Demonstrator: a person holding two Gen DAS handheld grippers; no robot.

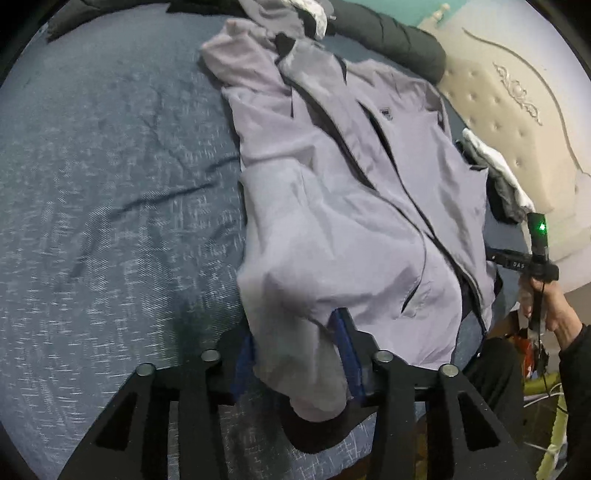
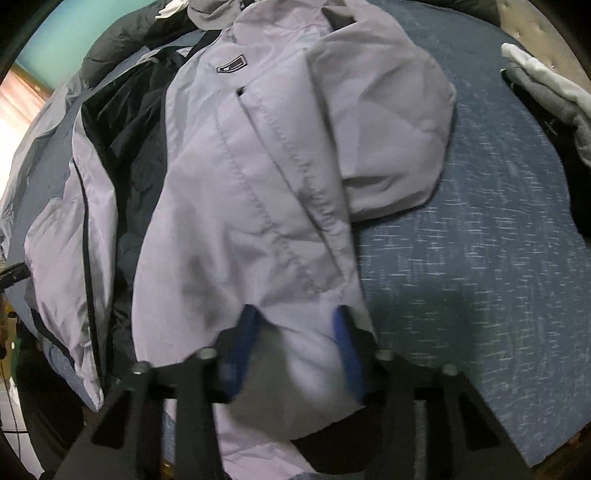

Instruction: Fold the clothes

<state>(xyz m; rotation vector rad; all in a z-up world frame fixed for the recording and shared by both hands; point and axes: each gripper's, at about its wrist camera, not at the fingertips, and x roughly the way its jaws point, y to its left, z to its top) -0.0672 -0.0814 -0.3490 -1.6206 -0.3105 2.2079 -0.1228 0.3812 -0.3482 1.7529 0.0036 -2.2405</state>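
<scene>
1. Blue pads of the left claw (image 1: 299, 350) stand on both sides of a lilac fold of the jacket (image 1: 351, 206); the cloth fills the gap, so this claw is clamped on the jacket's near edge.
2. The right claw (image 2: 295, 343) is also clamped on the jacket (image 2: 240, 206), with a thick bunch of cloth between its blue pads. In the left view this tool shows only as a black handle with a green light in the person's hand (image 1: 554, 306).
3. The jacket lies along the bed (image 1: 110, 184), open, with its dark lining showing and one sleeve (image 2: 384, 147) turned over the front.
4. I judge the step to be this: both near corners are taken, and the fold itself is not yet made. The next move calls for both claws to carry the hem together, at the same height, toward the collar, with the grip kept firm so that the smooth cloth does not slip out.
5. Farther away lie a dark coat (image 1: 391, 33) and a grey and white garment (image 1: 495, 166), beside the padded headboard (image 1: 517, 110).
6. Both pictures are blurred. The pads are partly covered by cloth, the collar end is crumpled under other clothes, and how many layers each claw holds I cannot tell.
</scene>
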